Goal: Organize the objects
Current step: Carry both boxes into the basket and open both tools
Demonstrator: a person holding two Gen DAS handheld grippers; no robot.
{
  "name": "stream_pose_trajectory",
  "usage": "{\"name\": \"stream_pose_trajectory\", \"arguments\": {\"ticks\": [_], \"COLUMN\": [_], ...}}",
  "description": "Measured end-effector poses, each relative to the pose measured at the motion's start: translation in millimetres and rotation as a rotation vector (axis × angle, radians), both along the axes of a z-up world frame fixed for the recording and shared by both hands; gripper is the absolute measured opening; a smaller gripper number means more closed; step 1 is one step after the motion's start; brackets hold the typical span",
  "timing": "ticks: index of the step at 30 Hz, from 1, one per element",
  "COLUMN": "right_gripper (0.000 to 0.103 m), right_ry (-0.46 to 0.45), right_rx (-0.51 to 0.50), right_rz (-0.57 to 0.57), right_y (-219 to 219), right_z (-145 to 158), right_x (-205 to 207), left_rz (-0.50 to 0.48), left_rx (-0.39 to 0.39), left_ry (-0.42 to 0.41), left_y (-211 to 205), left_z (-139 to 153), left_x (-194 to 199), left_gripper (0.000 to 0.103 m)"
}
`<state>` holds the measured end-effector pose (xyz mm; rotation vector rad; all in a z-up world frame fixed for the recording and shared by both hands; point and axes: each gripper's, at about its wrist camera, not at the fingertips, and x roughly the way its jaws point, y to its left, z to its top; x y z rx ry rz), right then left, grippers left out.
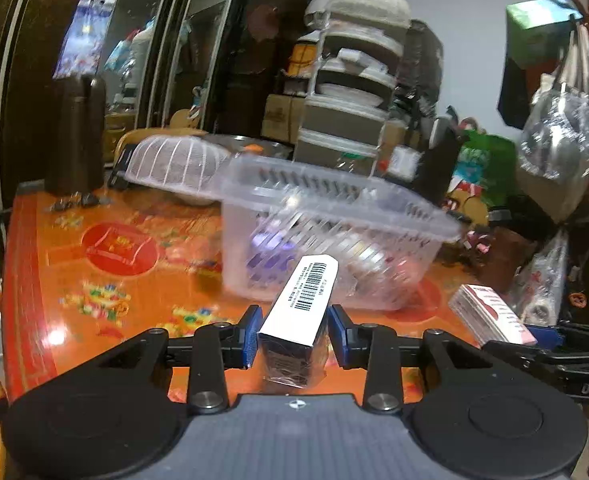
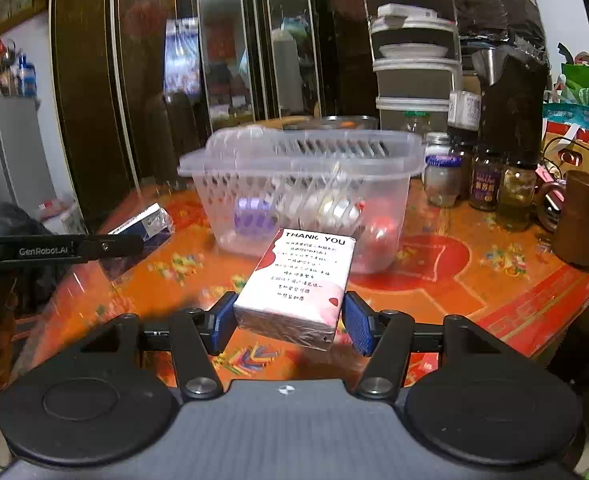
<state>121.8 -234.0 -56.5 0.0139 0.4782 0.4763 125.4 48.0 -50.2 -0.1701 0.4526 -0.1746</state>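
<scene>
My left gripper (image 1: 294, 330) is shut on a slim box with a white barcode face (image 1: 300, 300), held above the orange table in front of a clear slotted plastic basket (image 1: 334, 236). My right gripper (image 2: 290, 320) is shut on a pink and white "THANK YOU" tissue pack (image 2: 300, 280), held just in front of the same basket (image 2: 302, 188). The basket holds several small items, one purple. The tissue pack also shows at the right in the left wrist view (image 1: 490, 312). The slim box shows at the left in the right wrist view (image 2: 146, 224).
The orange patterned table (image 2: 474, 280) carries several glass jars (image 2: 486, 180), a brown cup (image 2: 582, 220), a white mesh cover (image 1: 174, 164) and a dark bottle (image 1: 78, 132). Stacked containers (image 1: 350, 80) and bags stand behind the table.
</scene>
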Motion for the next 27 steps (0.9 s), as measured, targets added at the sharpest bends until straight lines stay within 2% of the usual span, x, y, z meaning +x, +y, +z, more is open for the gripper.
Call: {"name": "stream_pose_trajectory", "arguments": {"ticks": [5,17,21,24,27], "right_gripper": [0.060,0.060,0.060,0.060,0.060], "right_ry": [-0.054,-0.072,-0.069,-0.050,0.007], "right_rx": [0.008,0.010,-0.006,-0.047,-0.058], "right_rz": [0.004,0.041,0.044,0.025,-0.005], "right_y": [-11,-19,-10,3,12], "right_z": [28,64,88,98,92], "right_x": [-1,29,63,106,154], "left_rz": [-0.026,-0.059,-0.065,-0.056,-0.055], "left_rx": [-0.007,0.017,0.021,0.051,0.056], "left_ry": [-0.015,-0.047,-0.074,-0.066,0.013], "left_y": [-6,-22,-23,-28,-28], "left_z": [34,80,102,116,115], "left_x": [-3,19,46,81,126], "left_gripper": [0.040,0.040,0.040,0.040,0.040]}}
